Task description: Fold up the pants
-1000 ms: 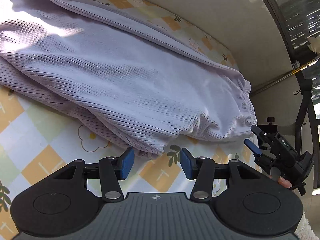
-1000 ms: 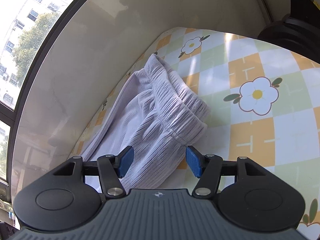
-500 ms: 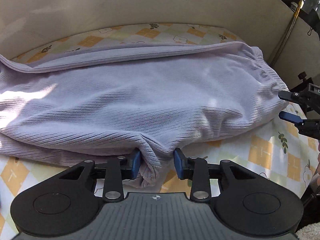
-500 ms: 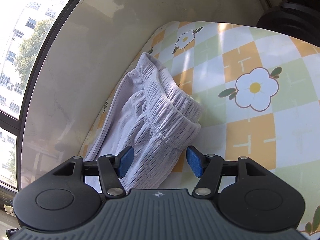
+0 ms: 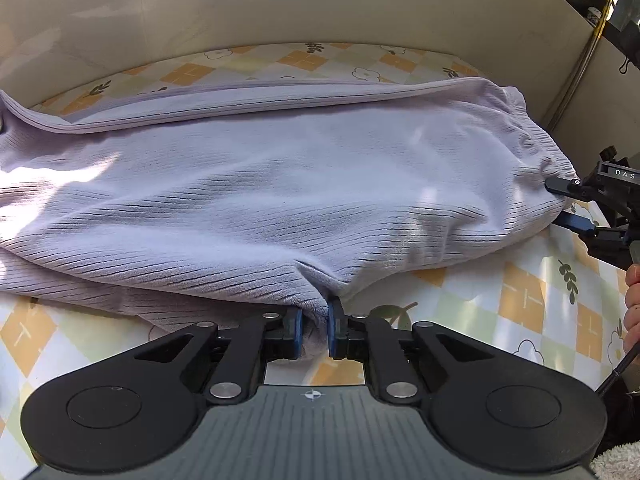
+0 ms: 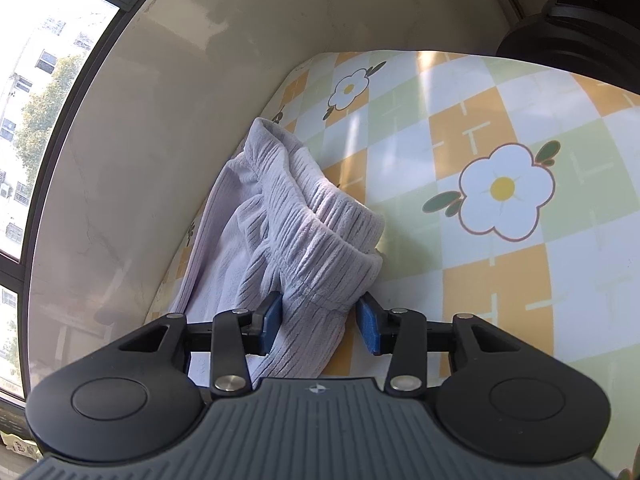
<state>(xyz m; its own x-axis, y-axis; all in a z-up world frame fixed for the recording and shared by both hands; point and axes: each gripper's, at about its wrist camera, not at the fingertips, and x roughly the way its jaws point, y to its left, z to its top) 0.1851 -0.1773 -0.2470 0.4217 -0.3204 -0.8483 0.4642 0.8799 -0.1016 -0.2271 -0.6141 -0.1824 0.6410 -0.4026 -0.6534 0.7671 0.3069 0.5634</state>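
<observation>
The pale lilac ribbed pants (image 5: 280, 184) lie lengthwise across the flowered tablecloth (image 5: 520, 300), with the waistband at the right. My left gripper (image 5: 314, 328) is at the near edge of the pants. Its jaws are closing and the blue pads pinch a fold of that edge. In the right wrist view the gathered waistband (image 6: 312, 232) runs between the pads of my right gripper (image 6: 318, 320). Those jaws are closing too, and the cloth fills the gap. From the left wrist view the right gripper (image 5: 564, 204) bites the waistband end.
A beige wall (image 5: 320, 4) runs close behind the table. A window (image 6: 40, 100) is at the left in the right wrist view, and a dark round object (image 6: 580, 28) stands at the far corner. A hand (image 5: 632, 300) shows at the right edge.
My left gripper swung round to face the pants squarely, reached their near edge and closed on a fold. The right gripper stayed at the waistband and its jaws narrowed onto it.
</observation>
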